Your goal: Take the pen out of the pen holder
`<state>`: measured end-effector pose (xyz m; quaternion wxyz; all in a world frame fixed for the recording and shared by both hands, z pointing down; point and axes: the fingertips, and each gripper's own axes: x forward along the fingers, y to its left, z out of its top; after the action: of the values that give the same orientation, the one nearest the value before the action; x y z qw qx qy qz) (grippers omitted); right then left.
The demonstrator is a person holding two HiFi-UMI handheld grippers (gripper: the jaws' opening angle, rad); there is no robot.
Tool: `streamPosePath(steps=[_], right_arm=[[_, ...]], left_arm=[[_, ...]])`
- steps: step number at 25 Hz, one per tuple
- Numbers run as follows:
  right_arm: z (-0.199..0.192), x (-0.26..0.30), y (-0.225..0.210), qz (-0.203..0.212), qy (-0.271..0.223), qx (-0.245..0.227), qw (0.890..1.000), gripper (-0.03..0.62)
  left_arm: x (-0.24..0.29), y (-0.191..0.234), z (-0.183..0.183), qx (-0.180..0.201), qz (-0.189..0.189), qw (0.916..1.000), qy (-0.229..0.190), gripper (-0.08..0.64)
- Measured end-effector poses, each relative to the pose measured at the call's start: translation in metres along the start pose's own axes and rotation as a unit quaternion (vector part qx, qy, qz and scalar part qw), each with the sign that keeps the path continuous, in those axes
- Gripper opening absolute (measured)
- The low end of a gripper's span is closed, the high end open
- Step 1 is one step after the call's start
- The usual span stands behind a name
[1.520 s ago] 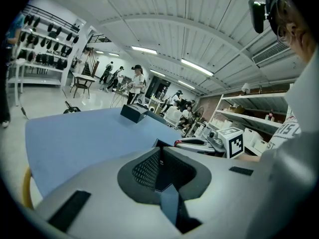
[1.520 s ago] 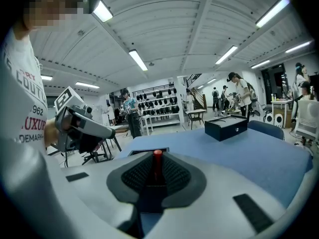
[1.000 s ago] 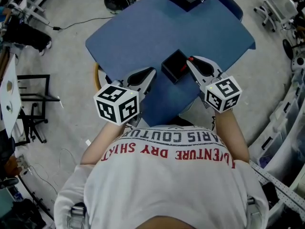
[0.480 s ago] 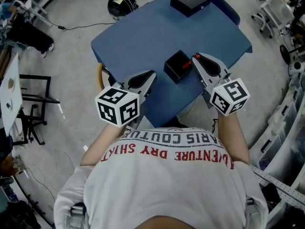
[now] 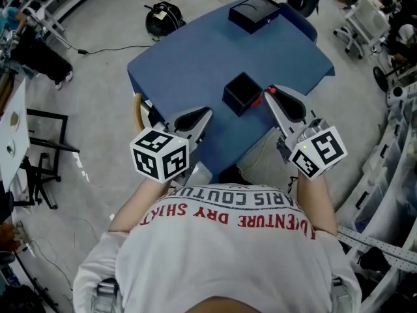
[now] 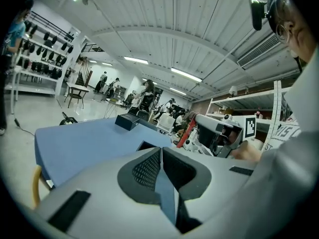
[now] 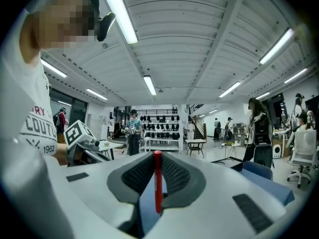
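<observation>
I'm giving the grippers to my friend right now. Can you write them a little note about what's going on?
Left gripper: shut, empty, over the near edge of the blue table.
Right gripper: shut on the red pen, just right of the black pen holder.
Done: pen gripped and, as far as the views show, out of the holder.
Left: carry it clear and set it down.

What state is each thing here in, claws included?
pen holder: upright on the table, top open.
pen: out of the pen holder, upright between jaws.
right gripper: shut on the pen.
left gripper: shut, empty.
black box: resting at the table's far edge.
</observation>
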<state>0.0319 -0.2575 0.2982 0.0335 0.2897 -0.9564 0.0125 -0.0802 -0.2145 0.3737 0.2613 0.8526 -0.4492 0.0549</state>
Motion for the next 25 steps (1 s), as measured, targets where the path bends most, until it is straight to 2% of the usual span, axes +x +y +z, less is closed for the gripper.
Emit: streamPosePath(steps=[4,12,25], right_arm=[[-0.002,-0.015,0.023,0.004,0.004,-0.016,1.000,0.060],[-0.019,-0.035,0.053,0.013,0.005,0.018,1.000,0.060],[-0.032,-0.048,0.054,0.003,0.014,0.052,0.999,0.060]], left_arm=[[-0.008,-0.015,0.000,0.013,-0.014,0.9998,-0.001,0.038],[-0.020,-0.031,-0.007,0.022,-0.033,0.9992,0.006,0.039],[-0.011,-0.047,-0.015,0.022,-0.058,0.9979,0.019,0.039]])
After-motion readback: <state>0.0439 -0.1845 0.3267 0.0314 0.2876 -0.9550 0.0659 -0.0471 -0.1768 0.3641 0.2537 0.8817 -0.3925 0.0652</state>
